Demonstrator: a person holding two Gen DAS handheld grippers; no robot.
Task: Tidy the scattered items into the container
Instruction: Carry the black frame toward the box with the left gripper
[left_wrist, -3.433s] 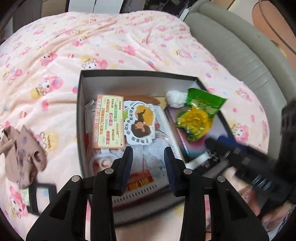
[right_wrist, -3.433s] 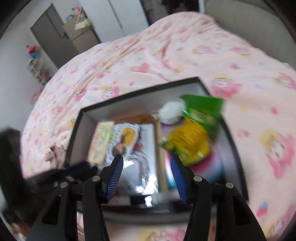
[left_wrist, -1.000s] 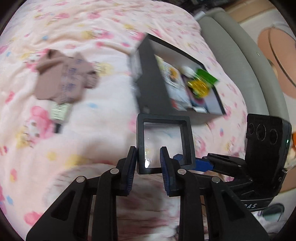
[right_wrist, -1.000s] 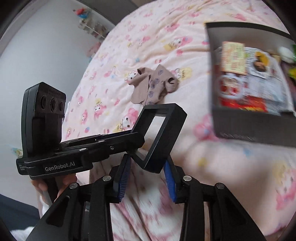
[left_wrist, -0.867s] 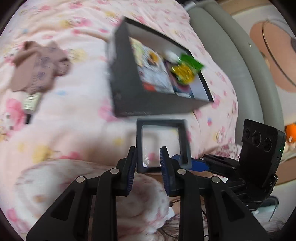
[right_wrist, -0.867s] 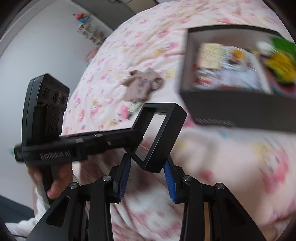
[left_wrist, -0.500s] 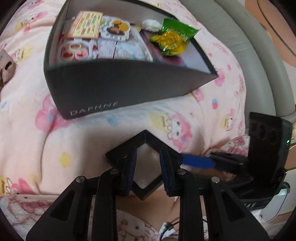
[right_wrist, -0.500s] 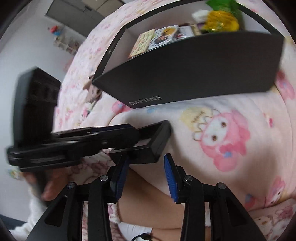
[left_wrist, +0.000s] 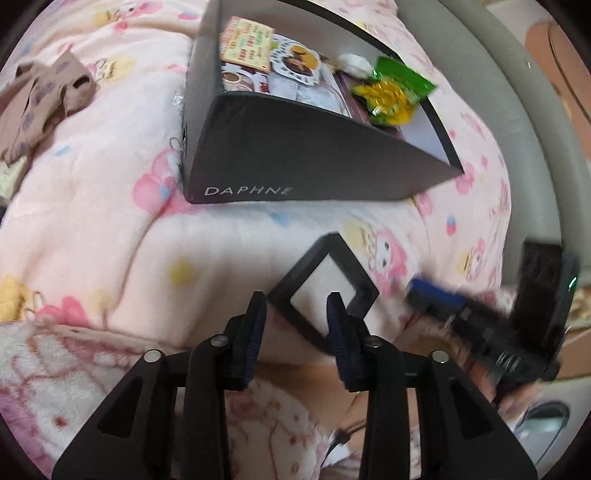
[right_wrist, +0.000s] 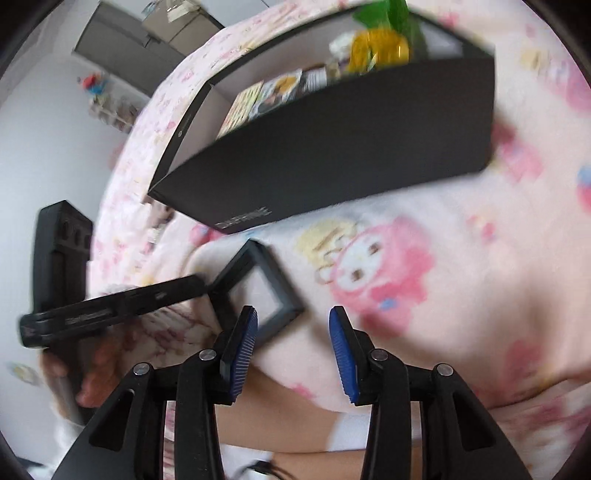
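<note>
Two claws, both near the small black square frame (left_wrist: 322, 286) lying flat on the pink blanket (left_wrist: 110, 229), on the near side of the black box (left_wrist: 295, 162). My left gripper (left_wrist: 293, 325) has its fingers apart with the frame's near corner sitting between them, no clamp visible. My right gripper (right_wrist: 290, 345) is spread wide, holding nothing; the frame (right_wrist: 255, 291) lies just left of its left finger. Left claw is nearer and better lined up. Frame is turned corner-on to me, diamond-wise, so no real long axis; a grip would go across the near corner or one rim. Box lies straight ahead beyond the frame, tall dark wall facing me, so I judge the frame must be lifted over that wall.

Box contents: green and yellow snack packet (left_wrist: 395, 92), white fluffy ball (left_wrist: 354, 62), orange printed card (left_wrist: 247, 44), cartoon sticker card (left_wrist: 299, 62), other flat printed stuff. Brown cloth item (left_wrist: 44, 99) sits on the blanket far left, outside the box.
</note>
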